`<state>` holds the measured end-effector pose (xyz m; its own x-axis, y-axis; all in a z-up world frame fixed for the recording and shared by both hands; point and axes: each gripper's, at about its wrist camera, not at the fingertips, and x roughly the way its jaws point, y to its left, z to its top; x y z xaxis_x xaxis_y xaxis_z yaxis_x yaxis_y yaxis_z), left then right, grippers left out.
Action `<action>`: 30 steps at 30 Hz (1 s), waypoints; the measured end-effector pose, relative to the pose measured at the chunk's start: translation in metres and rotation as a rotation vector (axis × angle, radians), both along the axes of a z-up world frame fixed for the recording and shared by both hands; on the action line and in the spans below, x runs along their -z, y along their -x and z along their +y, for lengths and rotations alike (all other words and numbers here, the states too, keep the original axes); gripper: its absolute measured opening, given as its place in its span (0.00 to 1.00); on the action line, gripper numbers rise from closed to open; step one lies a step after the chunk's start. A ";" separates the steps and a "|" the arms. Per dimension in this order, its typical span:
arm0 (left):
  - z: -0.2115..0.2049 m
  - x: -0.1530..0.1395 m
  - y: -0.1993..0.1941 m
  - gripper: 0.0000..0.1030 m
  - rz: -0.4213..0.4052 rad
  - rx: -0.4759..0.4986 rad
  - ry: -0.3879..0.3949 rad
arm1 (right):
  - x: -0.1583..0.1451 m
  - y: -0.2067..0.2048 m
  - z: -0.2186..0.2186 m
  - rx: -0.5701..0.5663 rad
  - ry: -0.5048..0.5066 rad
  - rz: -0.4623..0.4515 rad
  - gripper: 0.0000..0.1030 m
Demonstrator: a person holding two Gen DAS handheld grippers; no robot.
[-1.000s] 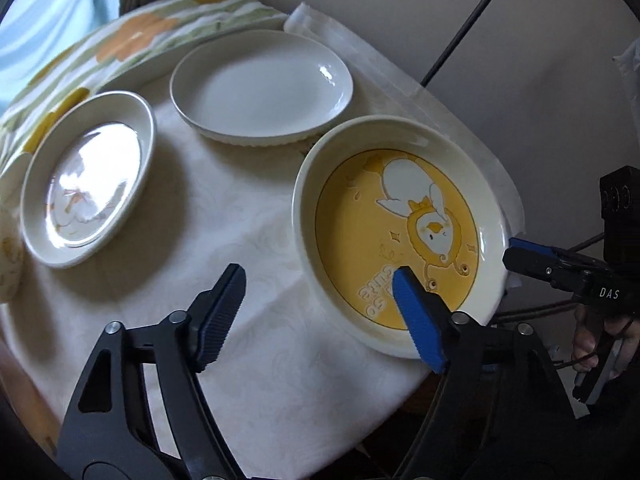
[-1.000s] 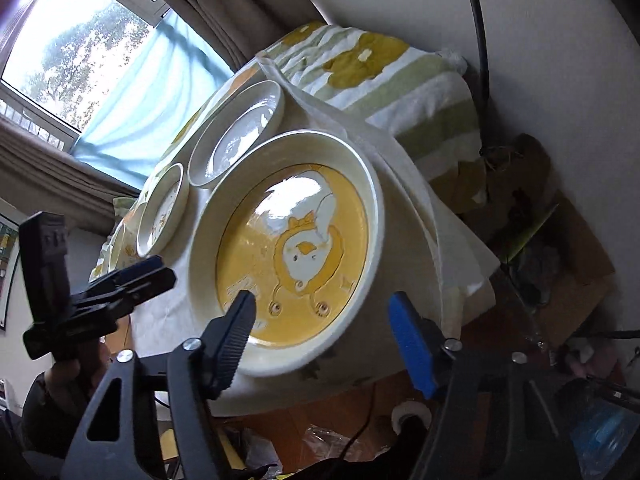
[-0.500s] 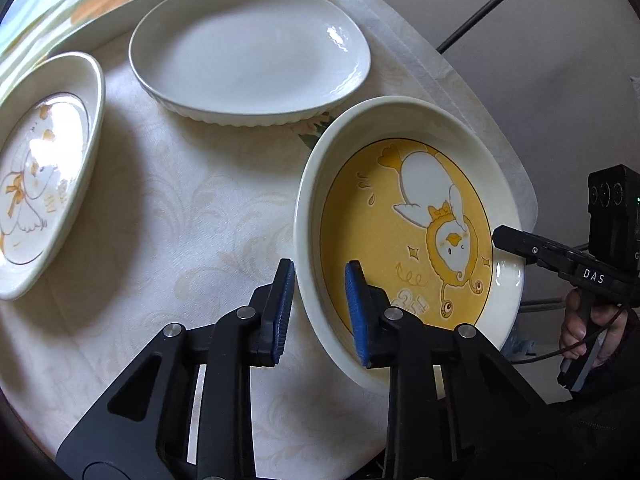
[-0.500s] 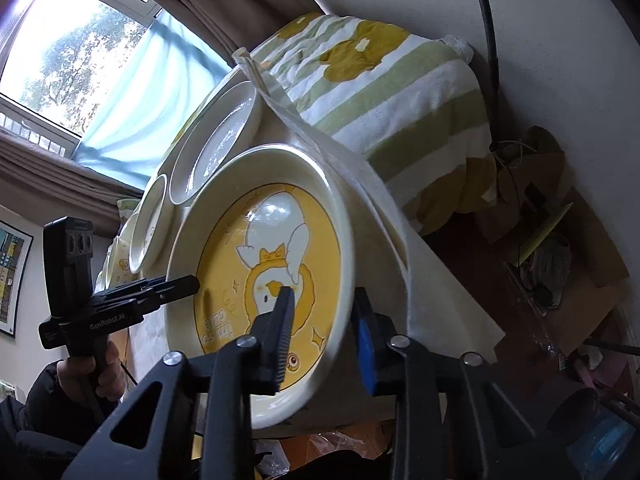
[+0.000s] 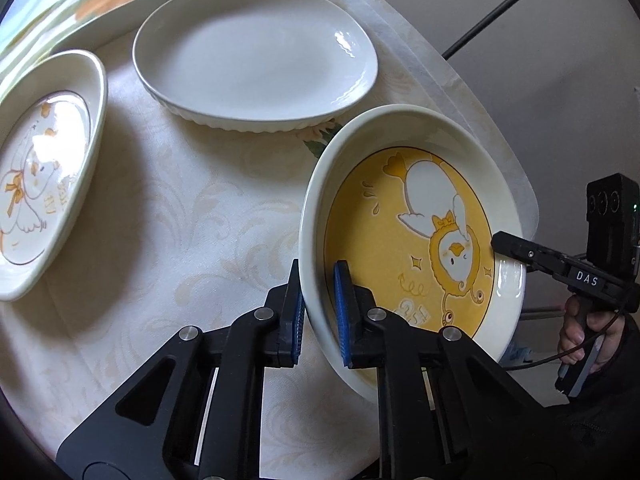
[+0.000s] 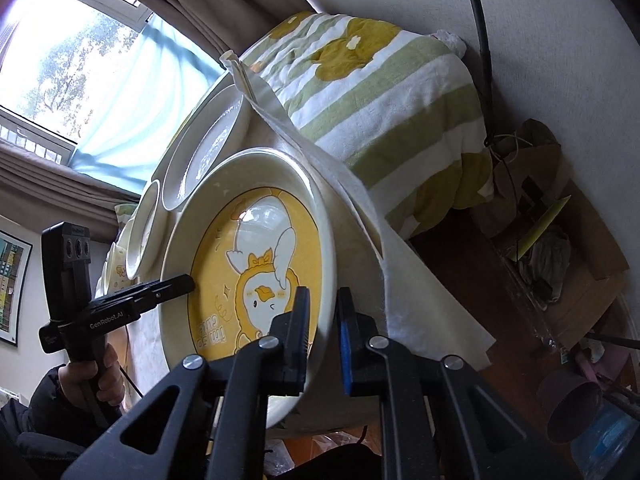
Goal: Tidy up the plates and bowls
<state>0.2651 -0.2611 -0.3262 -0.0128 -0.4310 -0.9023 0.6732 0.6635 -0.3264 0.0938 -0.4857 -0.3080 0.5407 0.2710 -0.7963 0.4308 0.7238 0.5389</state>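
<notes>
A deep cream plate with a yellow duck picture (image 5: 412, 240) sits at the table's near right edge. My left gripper (image 5: 318, 271) is shut on its left rim, one blue pad inside and one outside. In the right wrist view the same yellow duck plate (image 6: 256, 272) has its opposite rim clamped by my right gripper (image 6: 324, 295). Each gripper shows in the other's view: the right gripper (image 5: 499, 245) on the far rim, the left gripper (image 6: 187, 281) likewise. A plain white oval plate (image 5: 256, 52) lies behind, and a white duck plate (image 5: 40, 172) to the left.
The round table wears a cream patterned cloth (image 5: 180, 220) whose corner hangs over the edge (image 6: 400, 264). A striped green and yellow blanket (image 6: 380, 92) lies beyond the table. More dishes (image 6: 144, 232) line up towards the window. Clutter covers the floor (image 6: 540, 248) on the right.
Both grippers came down onto the yellow duck plate and went from wide open to shut on its opposite rims. The plates now look closer in both views.
</notes>
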 end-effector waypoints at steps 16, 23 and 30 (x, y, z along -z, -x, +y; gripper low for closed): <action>0.026 -0.031 0.014 0.12 -0.031 -0.085 0.023 | -0.028 -0.019 0.011 -0.128 0.069 -0.002 0.12; 0.081 -0.058 0.020 0.12 -0.062 -0.232 0.050 | -0.051 -0.057 0.043 -0.303 0.090 -0.039 0.12; 0.164 -0.074 0.025 0.12 -0.096 -0.404 0.051 | -0.054 -0.097 0.111 -0.487 0.083 -0.064 0.12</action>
